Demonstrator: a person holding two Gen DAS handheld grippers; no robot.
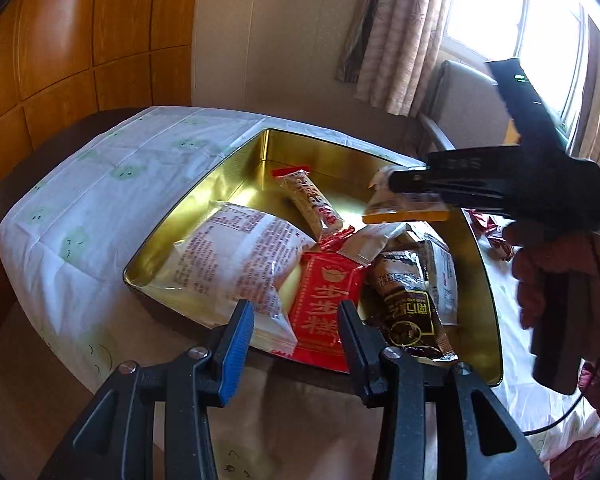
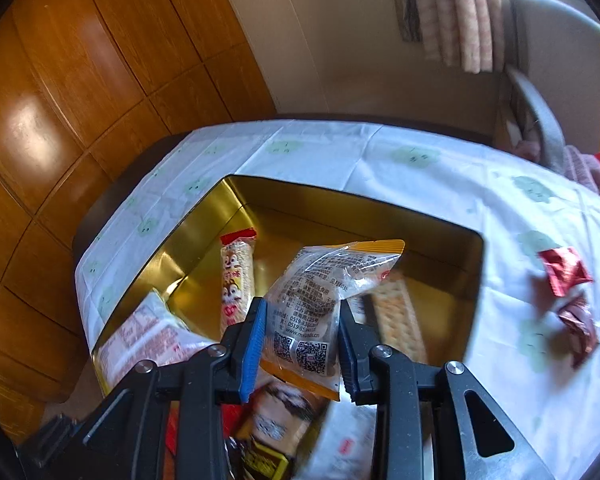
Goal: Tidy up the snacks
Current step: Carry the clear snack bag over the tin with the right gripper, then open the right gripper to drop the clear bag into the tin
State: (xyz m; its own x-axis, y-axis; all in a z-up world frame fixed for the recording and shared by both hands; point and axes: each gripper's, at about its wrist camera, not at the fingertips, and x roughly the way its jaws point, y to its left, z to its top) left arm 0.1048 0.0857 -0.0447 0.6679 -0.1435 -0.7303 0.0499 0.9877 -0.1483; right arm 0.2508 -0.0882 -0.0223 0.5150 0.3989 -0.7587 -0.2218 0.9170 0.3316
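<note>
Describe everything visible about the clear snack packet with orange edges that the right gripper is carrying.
The clear snack packet is a crinkly transparent plastic pouch with orange sealed ends, printed with dark text and two QR codes, pale pieces showing inside. The right gripper pinches its lower part between the fingers, holding it tilted in the air above the gold tin, apart from the snacks lying inside.

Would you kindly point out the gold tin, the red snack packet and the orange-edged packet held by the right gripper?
gold tin (image 1: 236, 184), left wrist view, inner left wall.
red snack packet (image 1: 324, 304), left wrist view, printed face.
orange-edged packet (image 2: 304, 312), right wrist view, clear printed middle.
</note>
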